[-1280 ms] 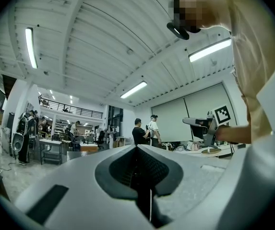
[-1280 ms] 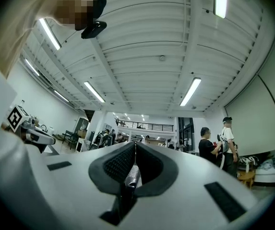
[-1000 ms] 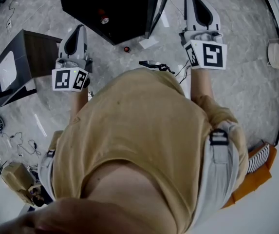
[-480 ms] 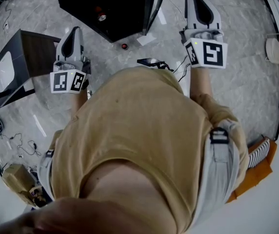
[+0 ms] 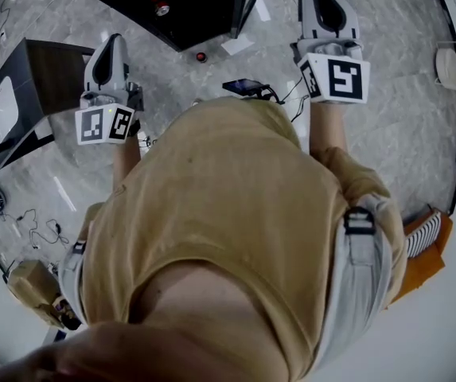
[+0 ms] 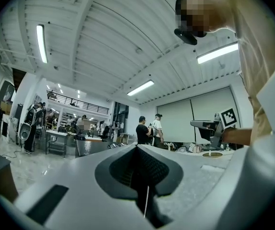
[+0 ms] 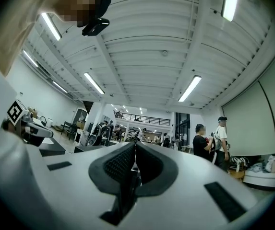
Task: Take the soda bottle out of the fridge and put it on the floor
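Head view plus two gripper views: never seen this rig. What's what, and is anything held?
A person in a tan shirt holds a hand-held gripper in each hand. The head view looks down from a camera on the person's head at the marble floor, a dark open fridge and a red-capped bottle inside it. The other two pictures come from cameras riding on the grippers, tilted up toward the hall ceiling. The left gripper and right gripper both have their fingers closed together with nothing between them, so nothing is held.
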The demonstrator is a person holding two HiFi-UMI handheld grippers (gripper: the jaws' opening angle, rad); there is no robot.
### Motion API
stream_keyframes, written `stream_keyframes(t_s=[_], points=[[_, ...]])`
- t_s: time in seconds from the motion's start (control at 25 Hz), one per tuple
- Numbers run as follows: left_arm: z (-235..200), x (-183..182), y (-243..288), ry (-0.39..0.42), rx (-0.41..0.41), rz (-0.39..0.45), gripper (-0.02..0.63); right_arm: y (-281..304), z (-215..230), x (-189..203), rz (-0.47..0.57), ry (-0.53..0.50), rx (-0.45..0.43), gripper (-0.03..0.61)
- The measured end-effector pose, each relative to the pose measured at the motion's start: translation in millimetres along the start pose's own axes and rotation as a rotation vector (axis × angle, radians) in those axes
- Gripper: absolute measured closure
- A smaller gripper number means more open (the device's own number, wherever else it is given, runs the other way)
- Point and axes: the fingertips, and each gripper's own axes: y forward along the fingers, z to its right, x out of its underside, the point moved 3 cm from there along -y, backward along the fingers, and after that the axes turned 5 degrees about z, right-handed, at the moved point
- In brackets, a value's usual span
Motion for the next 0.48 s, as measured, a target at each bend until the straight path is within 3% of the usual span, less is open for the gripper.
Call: stream_keyframes(t_s=[0.48], points=[[0, 10, -5, -0.014, 0.057, -0.022, 0.612, -17, -14, 1, -0.036, -0.014, 0.026, 0.577]])
